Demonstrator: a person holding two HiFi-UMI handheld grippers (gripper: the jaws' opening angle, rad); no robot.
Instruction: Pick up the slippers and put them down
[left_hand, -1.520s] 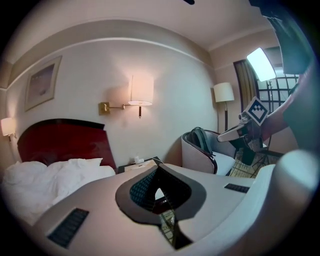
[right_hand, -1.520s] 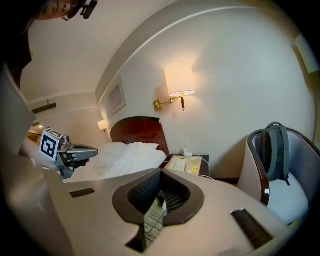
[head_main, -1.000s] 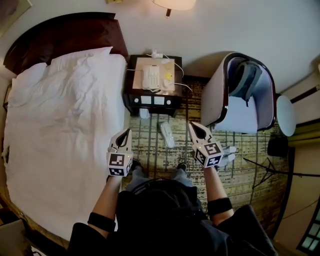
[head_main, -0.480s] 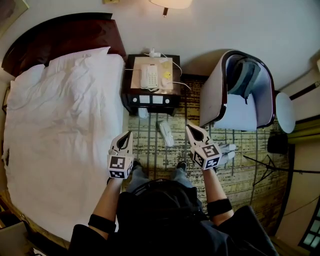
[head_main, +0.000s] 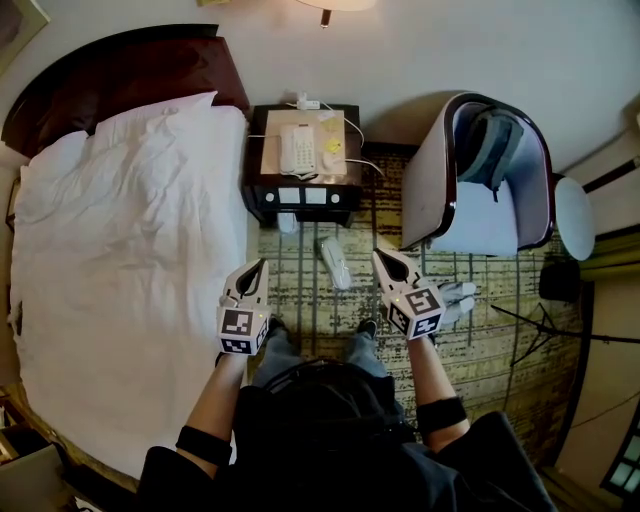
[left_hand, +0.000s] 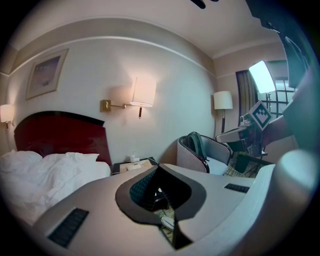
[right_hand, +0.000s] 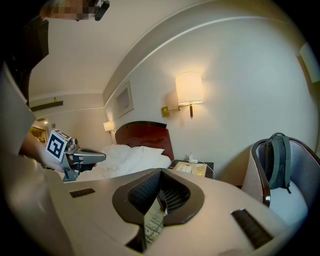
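Observation:
One white slipper (head_main: 335, 263) lies on the patterned carpet in front of the nightstand, between my two grippers in the head view. Another pale slipper (head_main: 459, 292) lies right of my right gripper, partly hidden behind its marker cube. My left gripper (head_main: 259, 266) is shut and empty, held above the carpet beside the bed edge. My right gripper (head_main: 379, 256) is also shut and empty, just right of the middle slipper. In the left gripper view a slipper (left_hand: 168, 223) shows low through the slit of the shut left gripper (left_hand: 159, 168). The right gripper (right_hand: 161, 171) points toward the nightstand.
A white bed (head_main: 120, 250) fills the left. A dark nightstand (head_main: 305, 195) with a phone stands against the wall. A small white object (head_main: 288, 224) lies at its base. An armchair (head_main: 430, 190) with a backpack (head_main: 490, 150) is at the right, with a black stand (head_main: 540, 335) beyond.

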